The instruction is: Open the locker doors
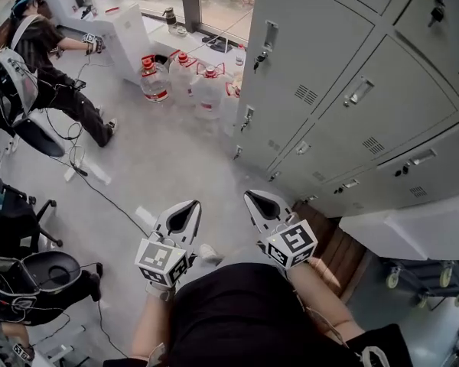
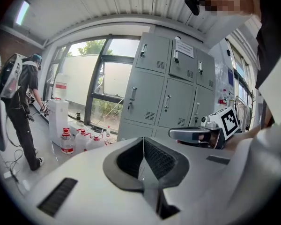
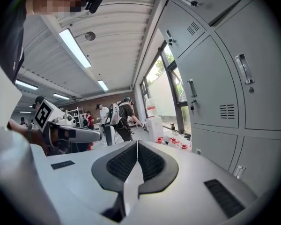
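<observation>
Lockers (image 1: 329, 60) stand shut on grey floor (image 1: 176, 159); water jugs (image 1: 154, 81) beside.

Bright, even daylight floods in through window (image 2: 91, 83); floor (image 1: 161, 151) reads pale, shadows faint and soft. Ceiling strip lights (image 3: 75, 48) glow white, mildly blown out. Both gripper views fisheye: lockers (image 3: 215, 78) bow outward, black vignette rings corners. Close white foreground slightly soft. Head view sharp.
</observation>
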`<state>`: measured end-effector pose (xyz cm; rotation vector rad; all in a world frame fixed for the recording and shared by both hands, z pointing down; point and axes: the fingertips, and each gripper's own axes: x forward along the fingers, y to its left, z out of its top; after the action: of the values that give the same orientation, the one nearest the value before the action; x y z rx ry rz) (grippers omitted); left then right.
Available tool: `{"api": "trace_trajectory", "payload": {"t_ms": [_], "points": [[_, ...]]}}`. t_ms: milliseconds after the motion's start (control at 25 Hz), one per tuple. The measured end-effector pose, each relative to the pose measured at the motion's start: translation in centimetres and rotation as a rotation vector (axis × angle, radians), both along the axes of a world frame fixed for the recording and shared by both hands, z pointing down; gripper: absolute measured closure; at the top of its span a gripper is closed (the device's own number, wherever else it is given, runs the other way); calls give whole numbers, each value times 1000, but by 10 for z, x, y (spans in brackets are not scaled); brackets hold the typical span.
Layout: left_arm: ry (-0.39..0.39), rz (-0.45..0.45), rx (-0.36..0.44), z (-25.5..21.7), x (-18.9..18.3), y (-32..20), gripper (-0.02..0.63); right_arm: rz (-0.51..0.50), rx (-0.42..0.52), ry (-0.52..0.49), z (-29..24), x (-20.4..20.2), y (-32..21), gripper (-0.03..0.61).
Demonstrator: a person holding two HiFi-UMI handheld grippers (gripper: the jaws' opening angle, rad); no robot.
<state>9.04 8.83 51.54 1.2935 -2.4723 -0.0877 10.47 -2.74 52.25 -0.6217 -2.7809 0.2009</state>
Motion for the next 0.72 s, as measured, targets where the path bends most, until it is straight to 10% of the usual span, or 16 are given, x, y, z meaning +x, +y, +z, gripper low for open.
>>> {"api": "trace_trajectory", "payload": {"t_ms": [720], "points": [[92, 232, -58, 49, -170, -47, 594, 362, -19, 100, 84, -144, -68, 548]]}}
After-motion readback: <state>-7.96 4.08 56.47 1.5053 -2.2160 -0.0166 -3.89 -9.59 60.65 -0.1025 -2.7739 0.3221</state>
